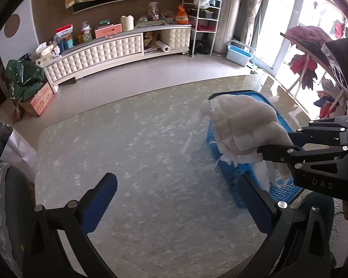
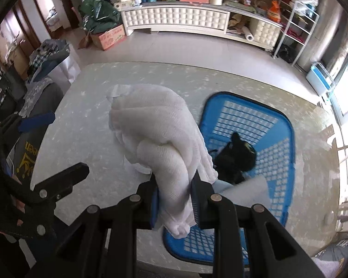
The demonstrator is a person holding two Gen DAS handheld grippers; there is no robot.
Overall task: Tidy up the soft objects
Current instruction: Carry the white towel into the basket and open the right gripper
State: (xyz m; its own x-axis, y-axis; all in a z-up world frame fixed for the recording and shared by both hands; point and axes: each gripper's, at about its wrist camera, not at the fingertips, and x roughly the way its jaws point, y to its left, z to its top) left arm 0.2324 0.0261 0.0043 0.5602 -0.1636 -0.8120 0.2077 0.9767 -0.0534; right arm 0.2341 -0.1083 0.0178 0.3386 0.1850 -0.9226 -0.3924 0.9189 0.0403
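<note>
I am holding a bunched white towel (image 2: 164,136) in my right gripper (image 2: 174,199), its jaws nearly closed and pinching the cloth, which is hanging above the marbled surface (image 2: 86,125) beside the blue basket (image 2: 287,139). A dark soft item (image 2: 236,157) and a pale blue cloth (image 2: 248,190) are lying in that basket. My left gripper (image 1: 174,199) is hovering with jaws wide apart, gripping nothing.

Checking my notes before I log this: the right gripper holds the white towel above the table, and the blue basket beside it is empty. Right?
Not quite. The right gripper does hold the white towel, but the blue basket is not empty: the right wrist view shows a black item and a pale blue cloth inside.
</note>
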